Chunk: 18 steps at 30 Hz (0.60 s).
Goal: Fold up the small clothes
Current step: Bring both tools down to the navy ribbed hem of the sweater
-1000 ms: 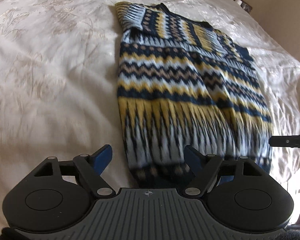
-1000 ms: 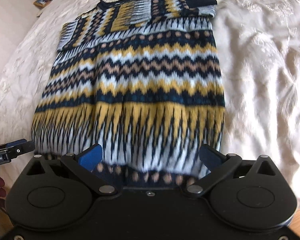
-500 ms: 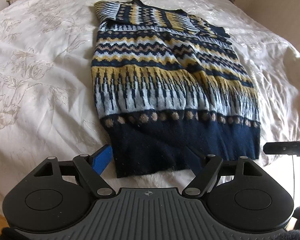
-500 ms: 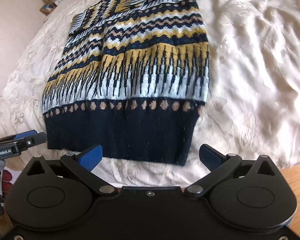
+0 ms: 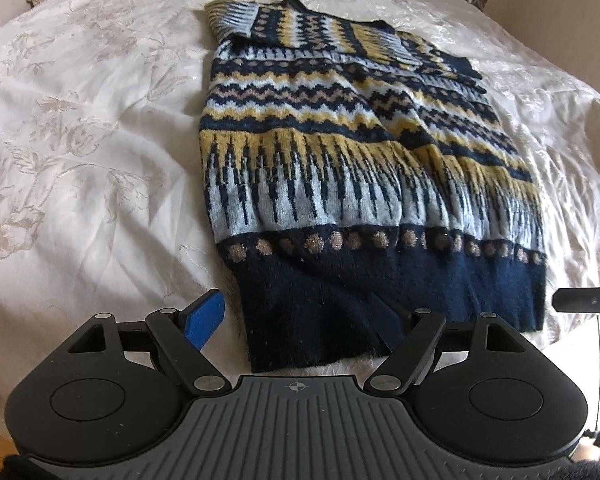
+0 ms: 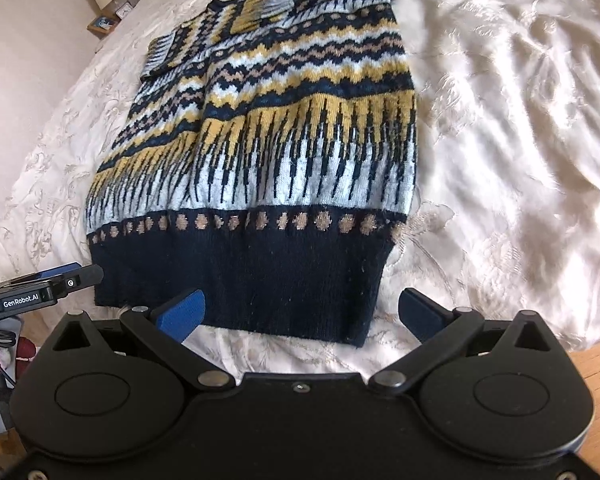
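A knitted sweater in navy, yellow and pale blue lies flat on a white bed, sleeves folded in, its navy hem nearest me. It also shows in the right wrist view. My left gripper is open and empty, hovering over the hem's near left corner. My right gripper is open and empty, over the hem's near right part. The left gripper's tip shows at the left edge of the right wrist view.
The white embroidered bedspread spreads wide on both sides of the sweater, wrinkled on the right. A nightstand with a lamp stands at the far left. Wooden floor shows past the bed's near edge.
Both grippers pulled back toward the bed's foot; the navy hem, formerly under them, came into view. In the last half second both have closed in slightly on the hem.
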{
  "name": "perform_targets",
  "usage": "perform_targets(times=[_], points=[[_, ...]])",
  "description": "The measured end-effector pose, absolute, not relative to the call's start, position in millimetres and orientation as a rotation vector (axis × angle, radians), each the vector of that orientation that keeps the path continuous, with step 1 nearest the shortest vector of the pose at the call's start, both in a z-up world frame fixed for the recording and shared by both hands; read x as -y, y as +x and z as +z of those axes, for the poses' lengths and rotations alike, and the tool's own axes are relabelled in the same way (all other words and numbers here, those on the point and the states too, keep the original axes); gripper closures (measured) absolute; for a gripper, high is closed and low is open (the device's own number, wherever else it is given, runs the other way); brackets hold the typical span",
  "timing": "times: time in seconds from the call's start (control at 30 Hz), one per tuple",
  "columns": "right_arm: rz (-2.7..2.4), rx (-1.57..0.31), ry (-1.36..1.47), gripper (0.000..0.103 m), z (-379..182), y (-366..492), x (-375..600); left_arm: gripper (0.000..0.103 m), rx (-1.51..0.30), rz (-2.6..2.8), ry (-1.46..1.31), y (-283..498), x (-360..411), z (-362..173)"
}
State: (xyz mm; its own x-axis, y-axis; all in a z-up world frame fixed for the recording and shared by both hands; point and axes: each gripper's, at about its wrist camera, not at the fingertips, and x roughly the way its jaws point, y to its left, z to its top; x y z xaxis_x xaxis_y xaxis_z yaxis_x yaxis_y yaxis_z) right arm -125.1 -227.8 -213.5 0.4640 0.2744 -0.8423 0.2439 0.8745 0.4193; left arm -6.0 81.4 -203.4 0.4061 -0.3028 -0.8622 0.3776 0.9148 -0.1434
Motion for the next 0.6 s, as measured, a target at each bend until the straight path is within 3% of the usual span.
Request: perform_targets(times=[0.33, 0.6], points=[[0.02, -1.148, 0.564, 0.0, -239, -99, 232, 0.024, -1.124, -0.459, 0.104, 8, -69, -227], [0.044, -1.172, 0.574, 0.0, -254, -82, 232, 0.01, -1.162, -0.488, 0.073, 20, -68, -244]])
